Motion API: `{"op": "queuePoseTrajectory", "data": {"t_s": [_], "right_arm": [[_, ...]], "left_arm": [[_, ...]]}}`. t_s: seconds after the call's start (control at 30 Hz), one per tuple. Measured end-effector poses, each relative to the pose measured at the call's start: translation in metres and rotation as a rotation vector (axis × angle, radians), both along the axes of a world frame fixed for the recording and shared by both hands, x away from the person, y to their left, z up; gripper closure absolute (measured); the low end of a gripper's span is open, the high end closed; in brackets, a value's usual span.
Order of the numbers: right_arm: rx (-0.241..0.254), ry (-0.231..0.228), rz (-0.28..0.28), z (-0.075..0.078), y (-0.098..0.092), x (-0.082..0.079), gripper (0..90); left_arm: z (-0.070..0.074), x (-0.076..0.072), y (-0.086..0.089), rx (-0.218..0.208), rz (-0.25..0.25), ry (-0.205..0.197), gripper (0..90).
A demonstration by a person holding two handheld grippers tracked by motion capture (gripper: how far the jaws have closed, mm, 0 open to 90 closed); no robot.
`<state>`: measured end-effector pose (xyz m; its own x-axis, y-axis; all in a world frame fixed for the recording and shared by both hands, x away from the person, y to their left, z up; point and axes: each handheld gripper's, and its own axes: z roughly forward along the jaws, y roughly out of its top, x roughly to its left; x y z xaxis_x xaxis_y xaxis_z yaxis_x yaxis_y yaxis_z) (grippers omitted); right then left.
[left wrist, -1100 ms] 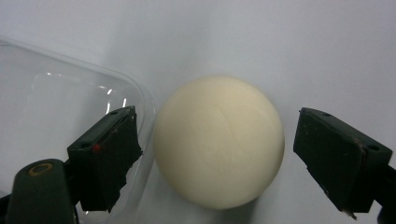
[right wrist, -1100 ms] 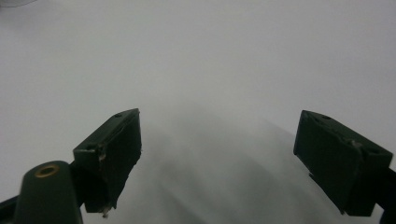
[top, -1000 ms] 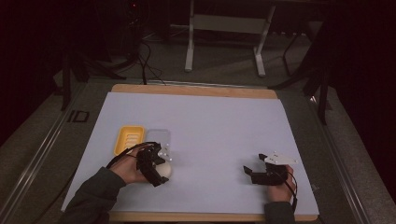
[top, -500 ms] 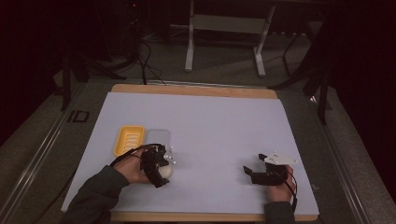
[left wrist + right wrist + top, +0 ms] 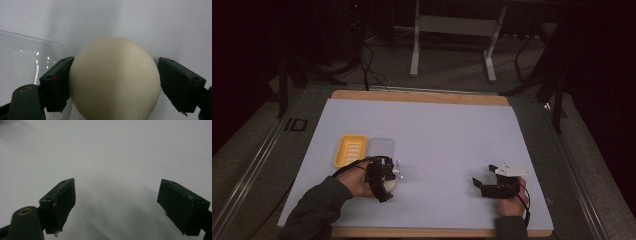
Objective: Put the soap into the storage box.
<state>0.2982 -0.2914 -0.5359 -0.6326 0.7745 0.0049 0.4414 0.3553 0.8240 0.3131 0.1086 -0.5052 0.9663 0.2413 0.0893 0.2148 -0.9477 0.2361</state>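
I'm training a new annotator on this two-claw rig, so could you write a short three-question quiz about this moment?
1. True or false: the right claw holds the cream ball.
2. Which lies nearest the ball in the high view? A) the yellow tray B) the clear tray C) the right claw
3. Fill in: the left claw has its jaws on either side of the ____.

Key
1. False: the right claw's jaws stand apart over the bare white sheet, with nothing between them.
2. B: the clear tray's rim shows just beside the ball in the left gripper view.
3. Ball: it fills the gap between the jaws.
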Motion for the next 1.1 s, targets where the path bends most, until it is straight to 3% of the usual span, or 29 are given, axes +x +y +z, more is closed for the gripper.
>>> {"op": "queuePoseTrajectory", "data": {"t_s": [0.07, 0.1, 0.37, 1.1], "right_arm": [[0.000, 0.000, 0.000, 0.000, 0.000, 0.000, 14.9], [0.000, 0.000, 0.000, 0.000, 0.000, 0.000, 14.9], [-0.001, 0.000, 0.001, 0.000, 0.000, 0.000, 14.9], [0.002, 0.001, 0.002, 0.000, 0.000, 0.000, 14.9]], "left_arm": [[0.001, 0.000, 0.000, 0.008, -0.008, 0.008, 24.1], [0.001, 0.000, -0.001, 0.015, -0.016, 0.031, 24.2], [0.000, 0.001, -0.005, 0.057, -0.029, 0.099, 24.5], [0.002, 0.004, -0.013, 0.137, -0.059, 0.113, 25.0]]}}
